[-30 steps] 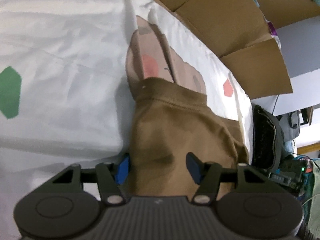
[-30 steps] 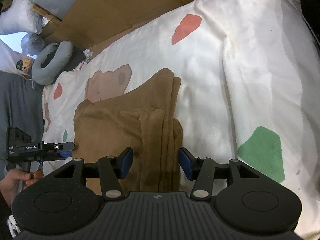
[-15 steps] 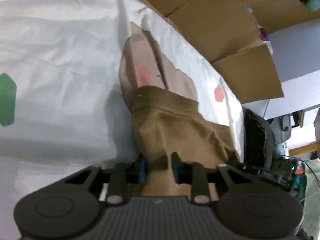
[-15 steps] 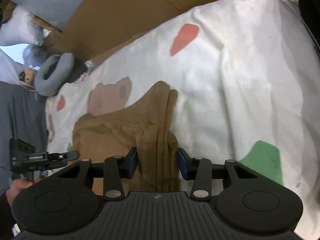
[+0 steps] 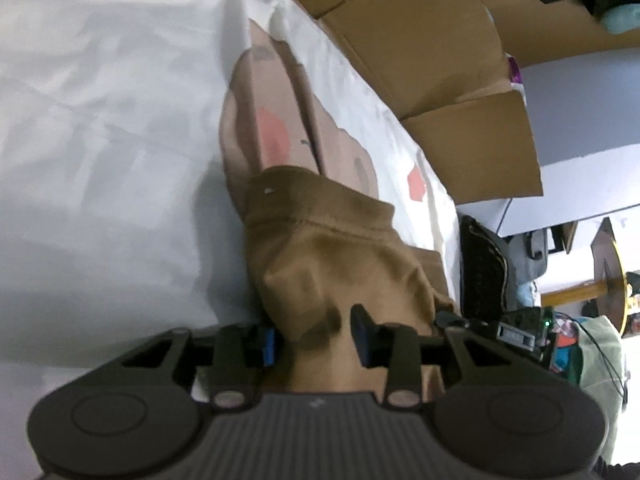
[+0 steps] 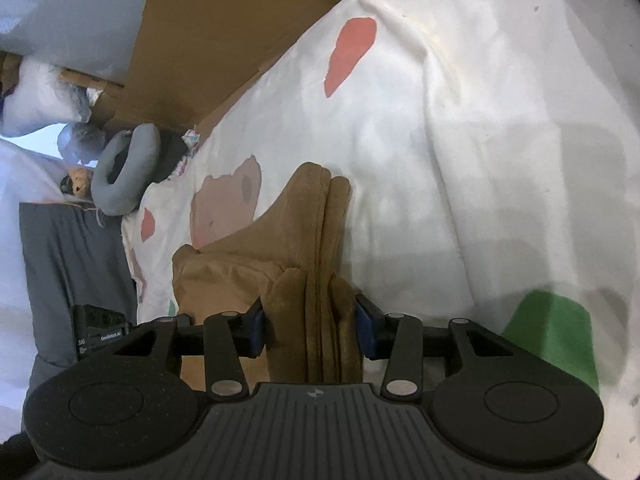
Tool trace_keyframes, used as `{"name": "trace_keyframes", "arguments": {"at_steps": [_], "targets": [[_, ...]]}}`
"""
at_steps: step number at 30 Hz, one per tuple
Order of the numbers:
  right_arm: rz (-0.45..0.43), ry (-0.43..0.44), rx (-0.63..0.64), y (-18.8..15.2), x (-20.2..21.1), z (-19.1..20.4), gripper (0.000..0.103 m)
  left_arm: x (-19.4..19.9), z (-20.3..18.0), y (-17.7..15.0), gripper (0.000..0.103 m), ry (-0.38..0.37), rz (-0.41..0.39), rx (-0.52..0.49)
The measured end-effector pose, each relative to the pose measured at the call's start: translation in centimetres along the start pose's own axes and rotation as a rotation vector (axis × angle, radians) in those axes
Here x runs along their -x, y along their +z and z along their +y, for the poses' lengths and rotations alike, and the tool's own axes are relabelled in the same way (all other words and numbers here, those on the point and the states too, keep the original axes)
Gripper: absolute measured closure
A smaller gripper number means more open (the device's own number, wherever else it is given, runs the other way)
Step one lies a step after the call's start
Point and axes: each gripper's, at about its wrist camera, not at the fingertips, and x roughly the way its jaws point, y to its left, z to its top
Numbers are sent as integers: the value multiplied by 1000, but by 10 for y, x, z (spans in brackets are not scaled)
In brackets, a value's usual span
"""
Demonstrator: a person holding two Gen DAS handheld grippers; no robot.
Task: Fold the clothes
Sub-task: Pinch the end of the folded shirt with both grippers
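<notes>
white patterned bedsheet (image 6: 460, 128), cardboard panels (image 5: 420, 40) behind

Right gripper (image 6: 308, 330) with jaws opening, blue pads pressed on both flanks of a stacked fold of brown garment (image 6: 316, 248). Garment's layered edge straight ahead between the jaws, its wider part spread left of them on the white bedsheet (image 6: 460, 140). Green patch (image 6: 556, 332) just right of the jaws; grey neck pillow (image 6: 124, 172) far left, cardboard (image 6: 224, 40) beyond.
</notes>
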Motion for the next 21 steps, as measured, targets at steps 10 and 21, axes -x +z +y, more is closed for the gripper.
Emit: {"name": "trace_keyframes", "arguments": {"at_steps": [10, 21], "targets": [[19, -20, 54, 2, 1, 8, 71, 0, -8, -1, 66, -12, 0, -50], [33, -7, 63, 7, -16, 13, 68, -18, -7, 4, 90, -12, 4, -68]]}}
